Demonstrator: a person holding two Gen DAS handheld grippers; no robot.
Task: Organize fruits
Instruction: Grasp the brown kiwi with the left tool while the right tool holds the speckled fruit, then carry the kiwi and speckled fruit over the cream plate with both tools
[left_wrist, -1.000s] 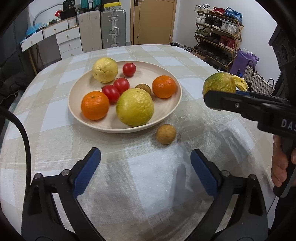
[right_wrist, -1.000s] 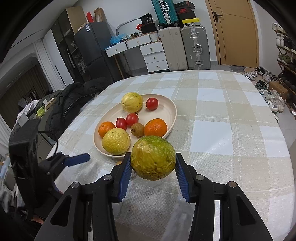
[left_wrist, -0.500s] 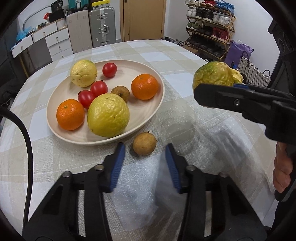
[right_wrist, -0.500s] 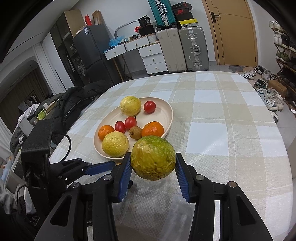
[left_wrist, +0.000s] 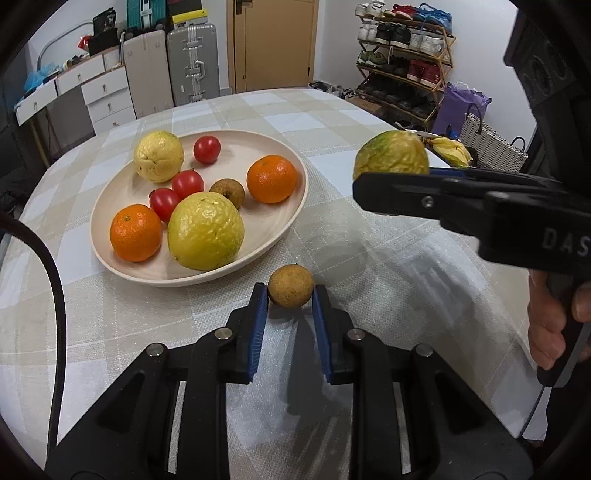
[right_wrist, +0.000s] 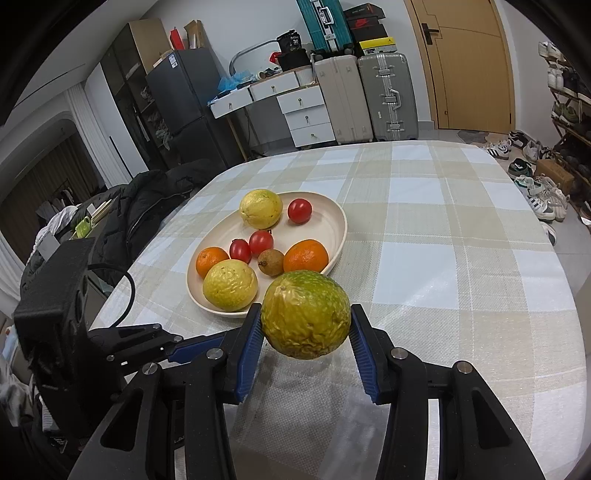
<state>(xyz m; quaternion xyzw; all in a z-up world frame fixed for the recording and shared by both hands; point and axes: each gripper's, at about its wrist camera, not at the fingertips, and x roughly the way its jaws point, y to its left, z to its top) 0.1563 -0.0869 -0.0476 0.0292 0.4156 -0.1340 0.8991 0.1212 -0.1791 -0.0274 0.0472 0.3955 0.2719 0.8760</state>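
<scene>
Pinching a small brown fruit (left_wrist: 290, 285) against the checked surface (left_wrist: 388, 280), the left gripper (left_wrist: 288, 295) has just been closing its blue fingers (left_wrist: 257, 301), and both pads now touch the fruit's sides near their very tips. This fruit lies on the cloth just outside the plate (left_wrist: 110, 254), at about 5 o'clock from its rim. The right gripper (right_wrist: 304, 325) is clamped on a wrinkled green-yellow fruit (right_wrist: 306, 319), held clear of the surface and off to the 3 o'clock side of the plate in the left wrist view; a hand (left_wrist: 554, 325) grips its handle.

On the plate sit two yellow fruits (left_wrist: 205, 230), two oranges (left_wrist: 135, 232), three tomatoes (left_wrist: 187, 184) and another small brown fruit (left_wrist: 227, 191), leaving bare room mainly toward 12 and 3 o'clock.

Risks, as I judge them: the brown fruit is round, hard-looking and held only at the fingertips, so it could squirt forward on lifting and roll across the cloth toward the table edge. Dropping either fruit onto the crowded near half of the plate could knock the tomatoes loose. With both grippers heading for the same plate, their fingers might collide near the rim.
</scene>
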